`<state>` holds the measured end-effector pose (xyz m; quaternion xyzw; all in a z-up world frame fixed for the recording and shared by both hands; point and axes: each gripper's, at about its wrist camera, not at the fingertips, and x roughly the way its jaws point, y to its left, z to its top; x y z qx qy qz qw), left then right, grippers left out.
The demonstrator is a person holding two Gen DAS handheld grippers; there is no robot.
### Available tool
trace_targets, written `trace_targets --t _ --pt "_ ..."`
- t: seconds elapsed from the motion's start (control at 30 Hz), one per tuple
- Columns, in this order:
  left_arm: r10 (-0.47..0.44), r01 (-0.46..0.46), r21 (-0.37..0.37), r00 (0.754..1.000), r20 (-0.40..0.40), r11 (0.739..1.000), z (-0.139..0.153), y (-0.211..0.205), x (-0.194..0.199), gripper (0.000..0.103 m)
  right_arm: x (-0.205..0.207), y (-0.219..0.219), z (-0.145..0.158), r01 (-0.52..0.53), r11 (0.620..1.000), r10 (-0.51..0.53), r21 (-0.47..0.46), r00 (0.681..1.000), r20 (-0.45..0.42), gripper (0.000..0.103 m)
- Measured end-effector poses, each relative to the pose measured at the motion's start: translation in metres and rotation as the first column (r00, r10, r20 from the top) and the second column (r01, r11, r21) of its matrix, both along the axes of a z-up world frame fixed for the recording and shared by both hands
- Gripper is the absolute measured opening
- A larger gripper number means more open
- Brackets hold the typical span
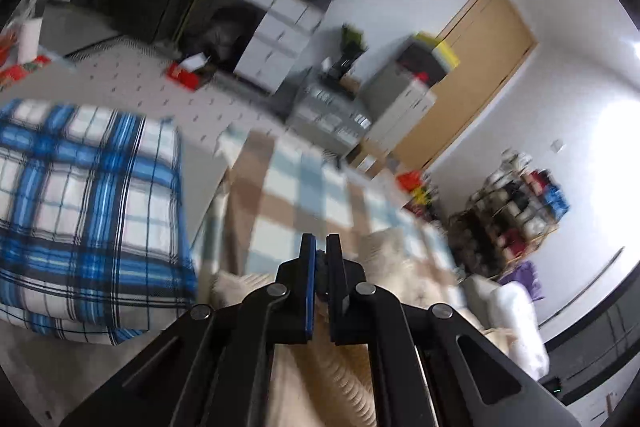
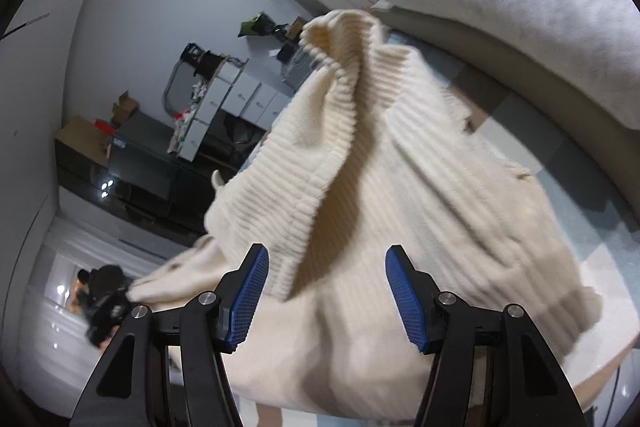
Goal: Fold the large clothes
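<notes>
cream sweater | on checked bedspread | wooden door behind

Setting: you work in a lived-in home room.
Evidence: wooden door, white drawer unit, plaid bedding, cluttered shoe rack.

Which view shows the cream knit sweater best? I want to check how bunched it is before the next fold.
The right wrist view: the cream knit sweater fills the frame beyond the open right gripper, its ribbed folds sharp. The left wrist view shows only a blurred strip under the left gripper, whose fingers sit nearly together.
</notes>
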<state>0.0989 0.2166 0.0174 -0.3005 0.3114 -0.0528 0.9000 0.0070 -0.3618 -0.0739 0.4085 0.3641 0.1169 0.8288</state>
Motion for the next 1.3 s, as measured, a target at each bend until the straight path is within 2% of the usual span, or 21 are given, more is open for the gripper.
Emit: trace_targets --t 0.1,0.2,0.23,0.3,0.33,0.43,0.5,0.53,0.6,0.63,0.67,0.7,0.77,0.83,0.9,0.93,0.97,1.07,1.13,1.3 --pt "0.024 -0.027 -0.060 0.998 -0.054 0.998 -0.020 0.012 0.011 0.000 0.012 0.000 0.003 -0.014 1.000 0.014 0.018 1.000 0.010 0.061" --pt "0.031 -0.034 -0.062 0.998 -0.059 0.997 -0.018 0.012 0.012 0.000 0.033 -0.001 0.001 -0.018 0.998 0.018 0.063 1.000 0.007 0.061" --pt "0.029 -0.032 -0.047 0.998 -0.056 0.998 -0.016 0.009 0.011 0.000 0.044 -0.001 -0.004 -0.009 0.997 0.011 0.081 1.000 -0.019 0.060" --pt "0.021 -0.023 -0.022 0.998 -0.054 1.000 -0.008 0.005 0.008 0.000 0.066 0.002 -0.010 -0.011 0.995 0.019 0.102 0.997 -0.080 0.021" --pt "0.021 -0.021 -0.014 0.998 -0.053 1.000 -0.005 0.003 0.007 0.000 0.072 0.004 -0.006 -0.025 0.995 0.032 0.101 0.997 -0.070 0.003" --pt "0.021 -0.021 0.004 0.999 -0.037 1.000 0.002 0.008 0.010 0.000 0.093 0.006 0.041 -0.070 0.995 0.062 0.077 0.993 0.098 0.003" --pt "0.054 -0.053 0.037 0.998 -0.019 0.998 0.011 0.010 0.012 0.000 0.109 0.001 0.081 -0.035 0.998 0.024 0.059 0.982 0.189 0.002" --pt "0.075 -0.074 0.061 0.997 -0.012 0.995 0.013 0.013 0.015 0.000 0.115 -0.003 0.092 -0.009 0.999 0.000 0.047 0.980 0.200 0.002" --pt "0.105 -0.104 0.085 0.994 -0.005 0.991 0.016 0.019 0.021 0.000 0.140 -0.011 0.105 0.063 0.998 -0.066 0.021 0.980 0.188 0.006" --pt "0.110 -0.109 0.084 0.994 -0.009 0.991 0.014 0.020 0.025 0.000 0.149 -0.014 0.105 0.083 0.997 -0.082 0.000 0.982 0.172 0.017" --pt "0.112 -0.110 0.086 0.994 -0.019 0.990 0.013 0.021 0.027 0.000 0.160 -0.016 0.102 0.092 0.995 -0.086 -0.032 0.987 0.136 0.059" --pt "0.105 -0.103 0.086 0.994 -0.023 0.991 0.010 0.021 0.028 0.000 0.170 -0.019 0.095 0.111 0.992 -0.106 -0.063 0.991 0.080 0.077" --pt "0.066 -0.064 0.076 0.997 -0.027 0.995 0.007 0.016 0.023 0.000 0.165 -0.022 0.088 0.115 0.991 -0.112 -0.068 0.993 0.046 0.078" --pt "0.023 -0.021 0.090 0.999 -0.025 0.996 0.003 0.009 0.016 0.003 0.148 -0.028 0.086 0.087 0.993 -0.081 -0.080 0.993 0.082 0.078" --pt "-0.012 0.015 0.108 0.999 -0.036 0.994 0.001 0.003 0.012 0.033 0.127 -0.027 0.086 0.090 0.981 -0.074 -0.174 0.992 0.098 0.078" --pt "-0.027 0.031 0.109 0.999 -0.045 0.994 0.000 0.000 0.008 0.060 0.125 -0.024 0.085 0.084 0.972 -0.065 -0.219 0.994 0.089 0.078" --pt "-0.049 0.054 0.102 0.997 -0.053 0.993 -0.003 -0.003 0.003 0.065 0.118 -0.022 0.084 0.069 0.964 -0.051 -0.259 0.996 0.077 0.078" --pt "-0.118 0.126 0.098 0.990 -0.083 0.987 -0.005 -0.012 -0.003 0.065 0.097 -0.018 0.075 0.025 0.929 -0.016 -0.370 0.999 0.027 0.078" --pt "-0.126 0.138 0.120 0.987 -0.098 0.983 -0.007 -0.016 -0.008 0.065 0.079 -0.019 0.073 0.030 0.898 -0.022 -0.438 0.999 0.024 0.078" --pt "-0.128 0.154 0.186 0.981 -0.145 0.971 -0.015 -0.024 -0.012 0.065 0.073 -0.032 0.059 0.040 0.861 -0.057 -0.507 0.998 -0.019 0.076"
